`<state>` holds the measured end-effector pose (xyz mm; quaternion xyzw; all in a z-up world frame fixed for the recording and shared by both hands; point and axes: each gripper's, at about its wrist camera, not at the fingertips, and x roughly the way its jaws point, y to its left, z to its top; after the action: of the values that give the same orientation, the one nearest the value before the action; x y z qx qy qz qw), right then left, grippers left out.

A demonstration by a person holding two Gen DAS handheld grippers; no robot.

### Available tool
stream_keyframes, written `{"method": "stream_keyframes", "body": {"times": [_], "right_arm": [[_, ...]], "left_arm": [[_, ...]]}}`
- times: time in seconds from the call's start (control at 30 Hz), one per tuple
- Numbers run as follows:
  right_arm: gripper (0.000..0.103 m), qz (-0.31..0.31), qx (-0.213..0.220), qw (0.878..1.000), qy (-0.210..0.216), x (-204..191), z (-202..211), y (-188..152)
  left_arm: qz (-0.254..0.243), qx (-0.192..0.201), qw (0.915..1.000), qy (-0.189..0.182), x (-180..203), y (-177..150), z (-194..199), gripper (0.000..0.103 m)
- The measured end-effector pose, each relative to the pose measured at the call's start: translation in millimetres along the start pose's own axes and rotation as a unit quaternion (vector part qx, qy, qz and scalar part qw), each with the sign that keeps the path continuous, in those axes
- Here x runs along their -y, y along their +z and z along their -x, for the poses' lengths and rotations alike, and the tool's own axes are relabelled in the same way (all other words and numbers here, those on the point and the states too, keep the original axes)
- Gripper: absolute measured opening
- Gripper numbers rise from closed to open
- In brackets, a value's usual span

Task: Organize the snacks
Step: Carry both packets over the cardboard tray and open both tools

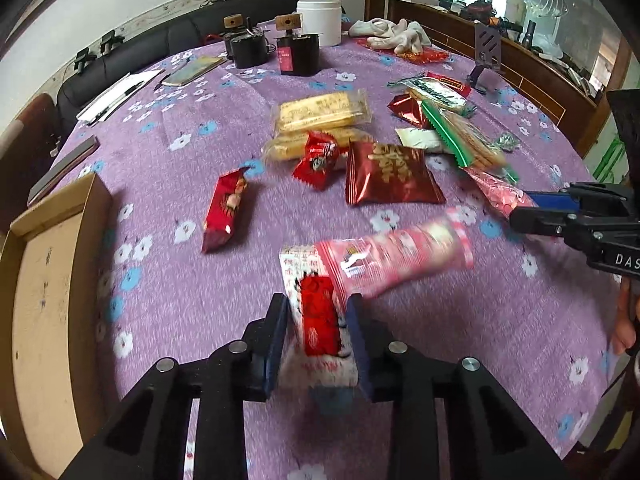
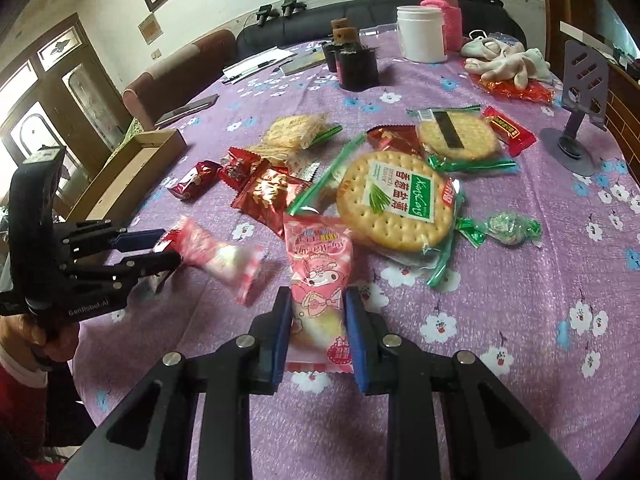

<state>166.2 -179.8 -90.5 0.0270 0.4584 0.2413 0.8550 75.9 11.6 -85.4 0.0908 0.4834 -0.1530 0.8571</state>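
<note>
My left gripper (image 1: 318, 308) is shut on a white and red snack packet (image 1: 316, 312), with a pink and white packet (image 1: 396, 256) blurred just beyond it. It also shows in the right wrist view (image 2: 168, 246), holding the blurred pink and white packet (image 2: 216, 256) above the cloth. My right gripper (image 2: 316, 300) is shut on a pink cartoon snack packet (image 2: 320, 264). It shows at the right edge of the left wrist view (image 1: 520, 210), on the pink packet (image 1: 500, 192). An open cardboard box (image 1: 44, 280) lies at the table's left edge.
Several snacks lie mid-table on the purple flowered cloth (image 1: 180, 280): a red foil packet (image 1: 390, 174), a small red bar (image 1: 224, 210), yellow biscuit packs (image 1: 320, 110), round crackers (image 2: 396, 200), a green sweet (image 2: 508, 226). Cups, a white jar (image 2: 422, 32), gloves and a phone stand (image 2: 576, 92) stand behind.
</note>
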Motion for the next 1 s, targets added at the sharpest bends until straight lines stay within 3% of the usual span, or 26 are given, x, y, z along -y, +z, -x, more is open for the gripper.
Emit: {"method": "stream_keyframes", "body": {"times": [0.37,0.7,0.87,1.0], "right_arm": [[0.025,0.005,0.010,1.000,0.008,-12,14,-6],[0.025,0.020,0.028,0.999,0.037,-35,30,-3],[0.025,0.046,0.032,0.996,0.070,-67,27,9],[0.025,0.079,0.031,0.990,0.111,-110,17,24]], "left_arm": [[0.020,0.002,0.9998,0.008,-9,-15,6,0.026],[0.086,0.061,0.9944,0.006,-36,-25,57,0.021],[0.139,0.089,0.9858,0.031,-62,-38,85,0.022],[0.201,0.110,0.9710,0.068,-104,-63,112,0.022]]}}
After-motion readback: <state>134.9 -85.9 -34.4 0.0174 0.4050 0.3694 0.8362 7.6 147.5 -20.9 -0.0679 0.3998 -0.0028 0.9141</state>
